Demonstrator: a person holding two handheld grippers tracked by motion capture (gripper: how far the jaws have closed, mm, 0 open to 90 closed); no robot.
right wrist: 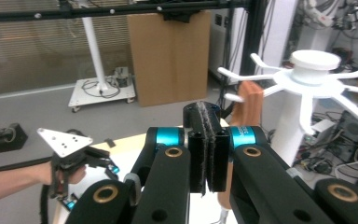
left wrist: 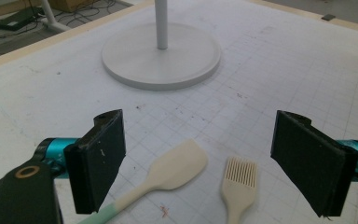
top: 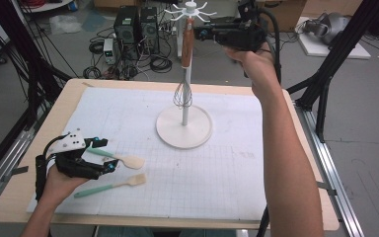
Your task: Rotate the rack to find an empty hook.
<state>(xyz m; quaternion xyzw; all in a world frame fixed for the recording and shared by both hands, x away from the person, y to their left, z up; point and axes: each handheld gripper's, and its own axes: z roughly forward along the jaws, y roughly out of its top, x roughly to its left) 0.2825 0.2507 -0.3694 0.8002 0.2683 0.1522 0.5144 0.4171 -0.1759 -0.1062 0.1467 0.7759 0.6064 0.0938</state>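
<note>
A whisk [top: 183, 94] with a brown wooden handle [right wrist: 250, 105] hangs from a hook of the white stand [top: 184, 127]. My right gripper [top: 202, 33] is held high beside the handle's top, its jaws shut together [right wrist: 207, 140] with nothing between them. On the mat at the front left lie a cream spatula [top: 128, 161] and a cream brush [top: 137, 180], both with mint-green handles. My left gripper [top: 104, 154] stands open just above them, the spatula head [left wrist: 177, 165] and the brush bristles [left wrist: 239, 179] lying between its pads [left wrist: 98, 163].
A white gridded mat [top: 237, 173] covers the wooden table. The stand's round base [left wrist: 140, 58] sits at the mat's far middle, and its hooked top [right wrist: 313, 70] spreads out above. Computers and cables [top: 138, 29] lie on the floor beyond the table.
</note>
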